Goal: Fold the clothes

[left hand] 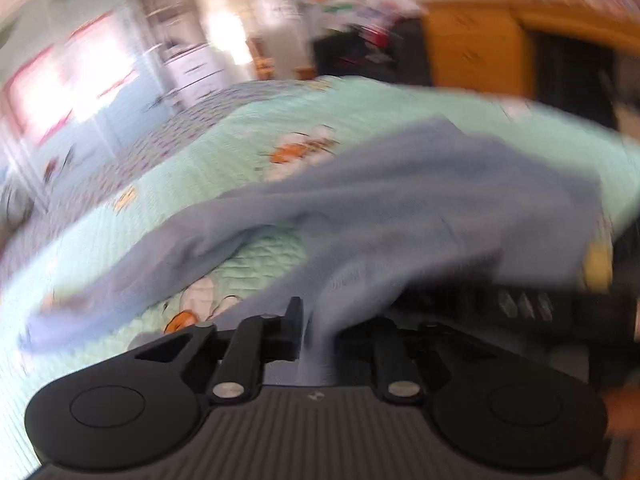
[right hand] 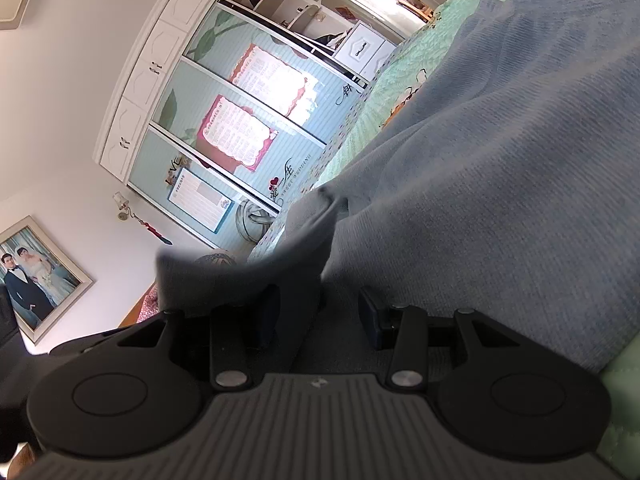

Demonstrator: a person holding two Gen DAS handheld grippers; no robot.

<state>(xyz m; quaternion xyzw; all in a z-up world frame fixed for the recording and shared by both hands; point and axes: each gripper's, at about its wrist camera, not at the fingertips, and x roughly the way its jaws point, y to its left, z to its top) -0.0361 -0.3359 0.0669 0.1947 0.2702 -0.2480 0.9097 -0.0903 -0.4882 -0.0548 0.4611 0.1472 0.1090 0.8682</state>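
Left tool [left hand: 318, 332] amid blurred blue garment [left hand: 420, 200].

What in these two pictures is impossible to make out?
- Left wrist view: motion blur smears the room and the cartoon prints on the green bedspread.
- Left wrist view: the blue garment covers the left gripper's right finger.
- Right wrist view: the garment fills the right gripper's jaws; its shape is cut off.

The left claw [left hand: 316, 332] pinches a fold of the blue garment [left hand: 400, 208] between its nearly closed jaws. Beyond the claw the garment spreads, rumpled, across the mint-green quilted bedspread [left hand: 240, 148]. A wooden cabinet [left hand: 472, 48] stands far beyond, blurred.
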